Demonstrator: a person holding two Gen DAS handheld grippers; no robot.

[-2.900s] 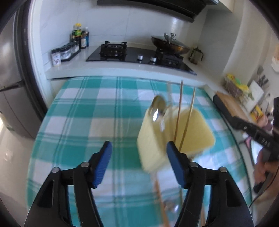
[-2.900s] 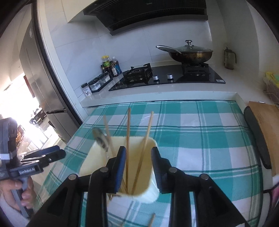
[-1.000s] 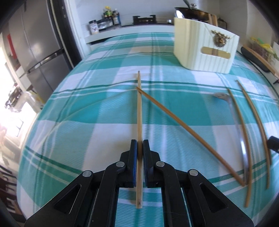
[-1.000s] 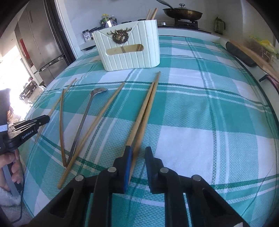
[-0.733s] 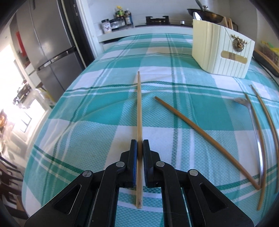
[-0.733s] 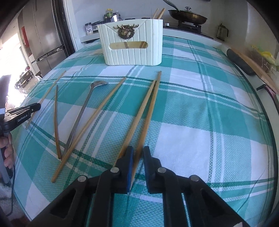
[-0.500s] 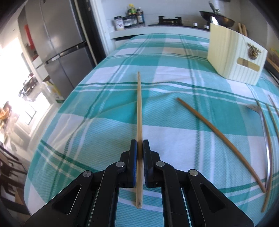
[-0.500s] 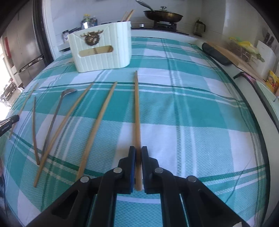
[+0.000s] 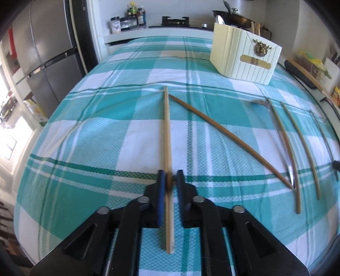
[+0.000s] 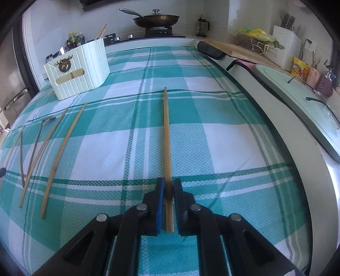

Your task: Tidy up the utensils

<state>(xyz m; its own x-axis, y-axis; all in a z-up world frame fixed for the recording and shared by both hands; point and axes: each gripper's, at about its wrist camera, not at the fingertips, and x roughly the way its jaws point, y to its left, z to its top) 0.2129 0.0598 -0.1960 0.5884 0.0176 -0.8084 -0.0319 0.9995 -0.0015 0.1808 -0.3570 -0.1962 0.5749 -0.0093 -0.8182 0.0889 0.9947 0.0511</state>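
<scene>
A light wooden chopstick (image 9: 166, 131) lies along the checked tablecloth (image 9: 106, 127), its near end between the fingers of my left gripper (image 9: 170, 182). Those jaws are opening, and a thin gap shows on each side of the stick. My right gripper (image 10: 168, 186) stands the same way over another chopstick (image 10: 166, 131), its jaws opening and the pads off the wood. The cream utensil holder (image 9: 244, 61) (image 10: 78, 74) stands far back with a spoon and chopsticks in it. A brown chopstick (image 9: 229, 138), a metal spoon (image 9: 280, 138) and more chopsticks (image 10: 61, 152) lie between the two grippers.
A steel fridge (image 9: 42, 59) stands past the table's left edge. Behind the table runs a counter with a hob, a lidded wok (image 10: 156, 20) and spice jars (image 9: 127, 19). A pale green tray (image 10: 297, 102) and a cutting board (image 10: 233, 48) sit along the right side.
Both grippers were shut on their chopsticks and now have their jaws parted. The right one had carried its stick to the right, away from its pair. The left stick now lies flat.
</scene>
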